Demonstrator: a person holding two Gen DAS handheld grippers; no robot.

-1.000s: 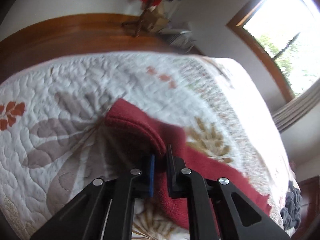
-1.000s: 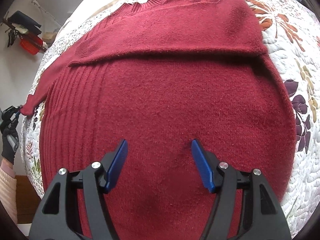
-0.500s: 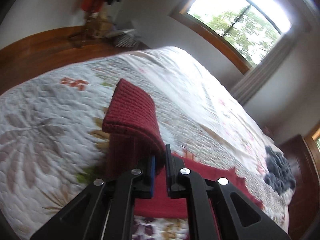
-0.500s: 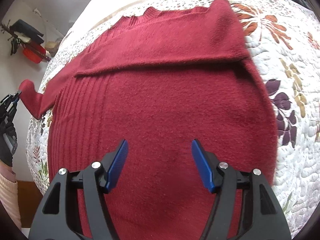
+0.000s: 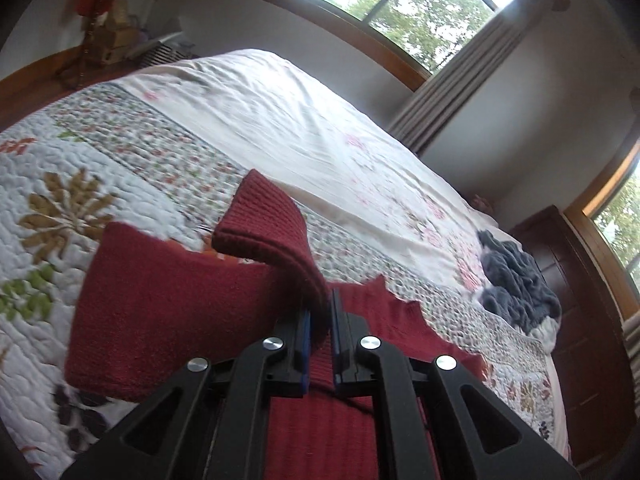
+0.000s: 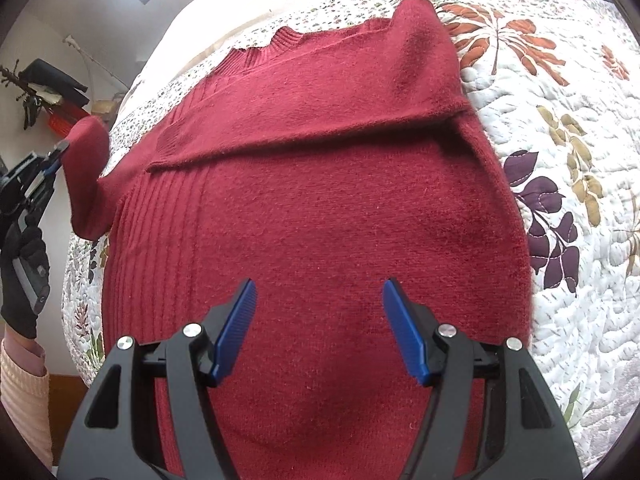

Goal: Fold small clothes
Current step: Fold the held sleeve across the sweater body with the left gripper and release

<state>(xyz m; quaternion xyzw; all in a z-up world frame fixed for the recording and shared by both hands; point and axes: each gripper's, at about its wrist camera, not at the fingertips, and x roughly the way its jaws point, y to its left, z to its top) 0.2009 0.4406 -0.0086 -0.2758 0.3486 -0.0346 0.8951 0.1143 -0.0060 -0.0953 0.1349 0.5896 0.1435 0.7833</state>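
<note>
Jaws of the left gripper [image 5: 319, 316] are clenched on the cuff end of the sleeve [image 5: 268, 232] of the red sweater [image 6: 320, 200], while the right gripper [image 6: 318, 320] hangs released, blue pads spread, over the lower body of the garment with nothing between them. A second ago that sleeve lay stretched out toward the left edge of the bed [image 5: 280, 92]; now it is lifted clear of the quilt [image 6: 560, 160] and carried inward, the cuff curling over above the sweater's shoulder. In the right wrist view the raised sleeve [image 6: 86, 176] stands up at the garment's left side, with the gloved hand [image 6: 24, 264] behind it. The sweater itself lies flat in the middle of the quilt, neck toward the far edge, its other sleeve already laid across the chest. So the second sleeve fold seems to be under way and roughly half done: the cuff likely still has to cross the chest and be let go there. A grey garment [image 5: 516, 280] sits well apart, near the far right corner of the bed.
</note>
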